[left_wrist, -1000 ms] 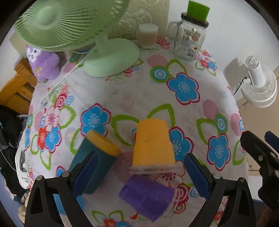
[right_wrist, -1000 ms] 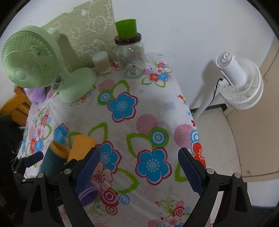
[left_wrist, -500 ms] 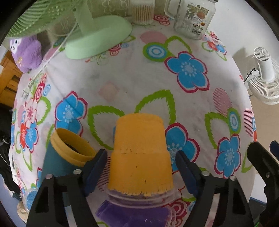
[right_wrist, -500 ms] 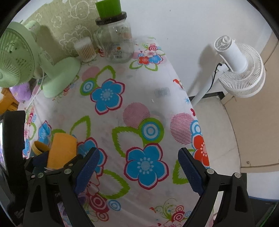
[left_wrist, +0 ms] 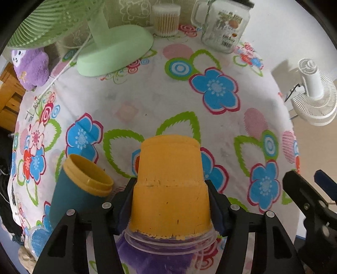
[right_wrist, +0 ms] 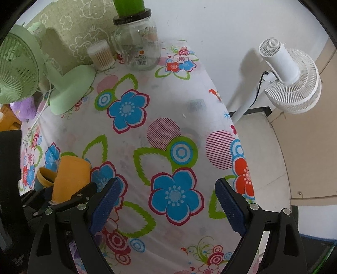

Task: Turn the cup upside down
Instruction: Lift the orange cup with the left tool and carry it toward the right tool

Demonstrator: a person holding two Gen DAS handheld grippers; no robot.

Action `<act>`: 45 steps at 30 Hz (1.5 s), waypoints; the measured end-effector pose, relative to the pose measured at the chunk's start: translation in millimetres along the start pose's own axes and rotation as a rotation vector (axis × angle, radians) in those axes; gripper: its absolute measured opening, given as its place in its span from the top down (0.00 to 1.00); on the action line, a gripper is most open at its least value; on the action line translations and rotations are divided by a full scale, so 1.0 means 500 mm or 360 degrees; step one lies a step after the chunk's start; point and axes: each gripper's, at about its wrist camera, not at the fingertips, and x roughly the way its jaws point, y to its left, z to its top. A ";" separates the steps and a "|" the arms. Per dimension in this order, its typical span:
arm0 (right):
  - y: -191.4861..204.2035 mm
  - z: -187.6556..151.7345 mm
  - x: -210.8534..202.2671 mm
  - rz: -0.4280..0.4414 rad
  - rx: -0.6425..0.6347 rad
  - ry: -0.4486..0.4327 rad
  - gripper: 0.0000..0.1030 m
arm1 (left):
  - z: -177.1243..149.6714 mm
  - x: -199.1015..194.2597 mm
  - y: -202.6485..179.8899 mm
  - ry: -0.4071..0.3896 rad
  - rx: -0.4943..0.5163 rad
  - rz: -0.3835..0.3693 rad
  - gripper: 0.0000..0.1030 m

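An orange cup stands base up on the flowered tablecloth, with a clear rim at its bottom. My left gripper is shut on it, one blue pad on each side of its lower half. The cup also shows at the left of the right wrist view. A purple cup lies just below it, partly hidden. A teal cup with a yellow rim lies tilted to the left. My right gripper is open and empty above the cloth.
A green desk fan, a cotton-swab tub and a glass jar mug stand at the table's back. A white floor fan stands beyond the right edge. A purple plush sits off the left.
My left gripper has moved forward around the orange cup and closed on its sides. My right gripper has stayed open and shifted slightly.
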 end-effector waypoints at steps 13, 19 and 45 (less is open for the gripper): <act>0.027 -0.031 -0.096 0.0132 -0.0011 -0.0050 0.10 | -0.055 -0.137 0.009 -0.0143 0.0038 0.0032 0.38; 0.057 -0.067 -0.123 0.0170 -0.0072 -0.0042 0.10 | -0.099 -0.162 0.035 -0.0150 -0.0003 0.0037 0.38; 0.161 -0.249 -0.108 0.0169 -0.0285 0.0076 0.10 | -0.332 -0.101 0.138 -0.0006 -0.0212 -0.0099 0.38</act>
